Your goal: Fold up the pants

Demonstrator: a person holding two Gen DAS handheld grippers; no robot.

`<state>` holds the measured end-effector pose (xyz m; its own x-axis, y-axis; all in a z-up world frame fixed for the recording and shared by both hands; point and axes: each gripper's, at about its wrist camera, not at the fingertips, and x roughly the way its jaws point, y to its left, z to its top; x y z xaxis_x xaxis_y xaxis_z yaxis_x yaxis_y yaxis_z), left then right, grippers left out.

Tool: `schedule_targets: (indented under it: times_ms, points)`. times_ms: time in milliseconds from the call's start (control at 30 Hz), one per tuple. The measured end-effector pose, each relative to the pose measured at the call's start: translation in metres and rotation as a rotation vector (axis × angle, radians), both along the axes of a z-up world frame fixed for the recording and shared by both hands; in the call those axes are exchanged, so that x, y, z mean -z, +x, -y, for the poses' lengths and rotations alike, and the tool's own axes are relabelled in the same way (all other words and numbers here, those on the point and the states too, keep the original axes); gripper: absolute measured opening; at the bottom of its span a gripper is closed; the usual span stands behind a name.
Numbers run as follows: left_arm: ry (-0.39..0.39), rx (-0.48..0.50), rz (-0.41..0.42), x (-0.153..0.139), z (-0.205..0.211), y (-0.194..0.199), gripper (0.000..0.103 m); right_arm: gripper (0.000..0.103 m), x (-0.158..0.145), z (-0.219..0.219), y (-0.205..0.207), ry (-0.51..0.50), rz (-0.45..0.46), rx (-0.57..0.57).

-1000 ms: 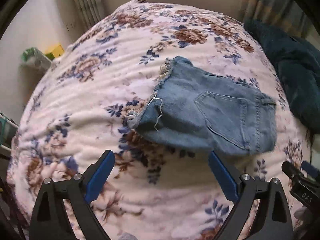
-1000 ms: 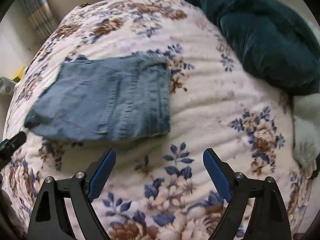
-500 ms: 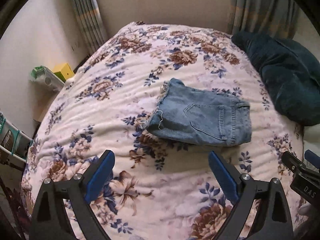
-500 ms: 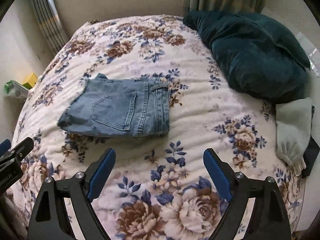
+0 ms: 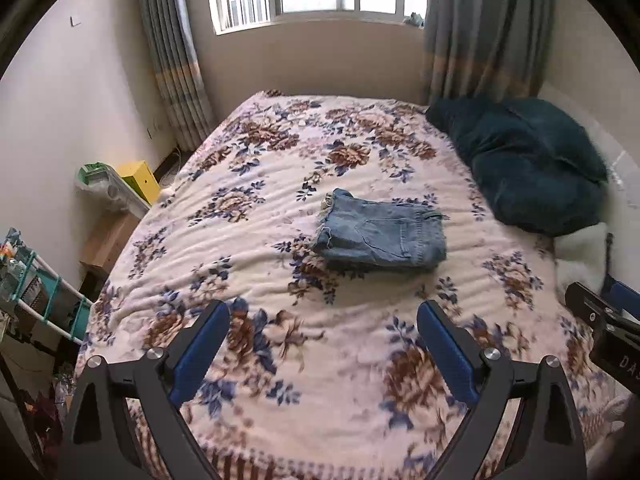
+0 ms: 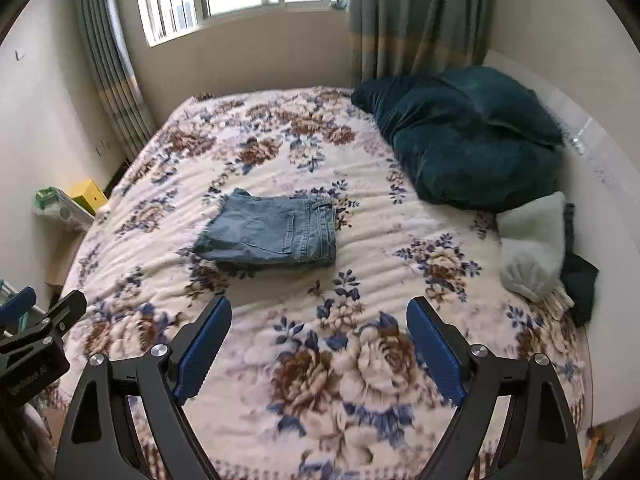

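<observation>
Blue denim shorts (image 5: 382, 234) lie folded into a flat rectangle in the middle of the floral bedspread (image 5: 280, 360); they also show in the right wrist view (image 6: 272, 232). My left gripper (image 5: 322, 322) is open and empty, held well back from the shorts over the bed's near end. My right gripper (image 6: 318, 318) is open and empty, also well back. The right gripper's body (image 5: 608, 336) shows at the right edge of the left wrist view, and the left gripper's body (image 6: 36, 344) at the left edge of the right wrist view.
A dark teal blanket (image 6: 468, 140) is heaped at the bed's far right, with a pale grey cloth (image 6: 532, 240) beside it. A yellow box (image 5: 138, 180) and a shelf rack (image 5: 36, 300) stand left of the bed. Window and curtains are behind.
Both grippers have pulled back and up from the shorts, which now look much smaller and farther. The whole bed and the window have come into view. The shorts have not moved.
</observation>
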<state>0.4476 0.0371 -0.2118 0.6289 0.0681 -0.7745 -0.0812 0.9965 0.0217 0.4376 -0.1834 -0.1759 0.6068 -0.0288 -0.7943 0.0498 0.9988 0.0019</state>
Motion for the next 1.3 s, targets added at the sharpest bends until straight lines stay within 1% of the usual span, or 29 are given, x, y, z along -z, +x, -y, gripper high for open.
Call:
schedule_targets:
  times_ms: [100,233,300,433,500,700,767,867,900,1067,1100,1200,1267,1300]
  points:
    - [0.028,0.012,0.031,-0.03,-0.005,-0.042,0.096,0.092,-0.035,-0.01,-0.055,-0.005,0.029,0.016]
    - [0.022,0.037,0.065,-0.065,-0.011,-0.094,0.096,0.092,-0.084,-0.026,-0.129,-0.018,0.077,0.023]
    - [0.025,0.048,0.077,-0.08,-0.012,-0.118,0.096,0.092,-0.104,-0.033,-0.161,-0.029,0.099,0.022]
    - [0.019,0.054,0.097,-0.107,-0.016,-0.163,0.096,0.092,-0.146,-0.044,-0.226,-0.019,0.138,0.004]
    - [0.028,0.045,0.115,-0.118,-0.015,-0.182,0.096,0.092,-0.162,-0.046,-0.25,-0.017,0.153,-0.006]
    - [0.013,0.03,0.151,-0.153,-0.013,-0.235,0.096,0.092,-0.205,-0.048,-0.321,-0.017,0.179,-0.044]
    - [0.01,0.03,0.16,-0.163,-0.011,-0.251,0.096,0.092,-0.216,-0.046,-0.339,-0.017,0.186,-0.056]
    - [0.024,0.034,0.152,-0.168,-0.006,-0.269,0.096,0.092,-0.231,-0.043,-0.361,-0.012,0.205,-0.058]
    - [0.027,0.035,0.153,-0.169,-0.006,-0.273,0.096,0.092,-0.237,-0.042,-0.372,-0.011,0.217,-0.056]
    - [0.038,0.034,0.163,-0.171,-0.004,-0.288,0.096,0.092,-0.252,-0.038,-0.4,-0.021,0.234,-0.062]
    - [0.037,0.03,0.162,-0.17,-0.003,-0.29,0.096,0.092,-0.253,-0.037,-0.404,-0.021,0.232,-0.063]
    - [-0.001,0.007,0.184,-0.171,-0.008,-0.296,0.096,0.092,-0.254,-0.035,-0.407,-0.02,0.222,-0.064]
    - [-0.009,-0.006,0.187,-0.171,-0.01,-0.294,0.096,0.093,-0.251,-0.033,-0.4,-0.025,0.221,-0.066]
    - [-0.01,-0.007,0.188,-0.171,-0.01,-0.292,0.101,0.094,-0.251,-0.033,-0.398,-0.031,0.225,-0.062]
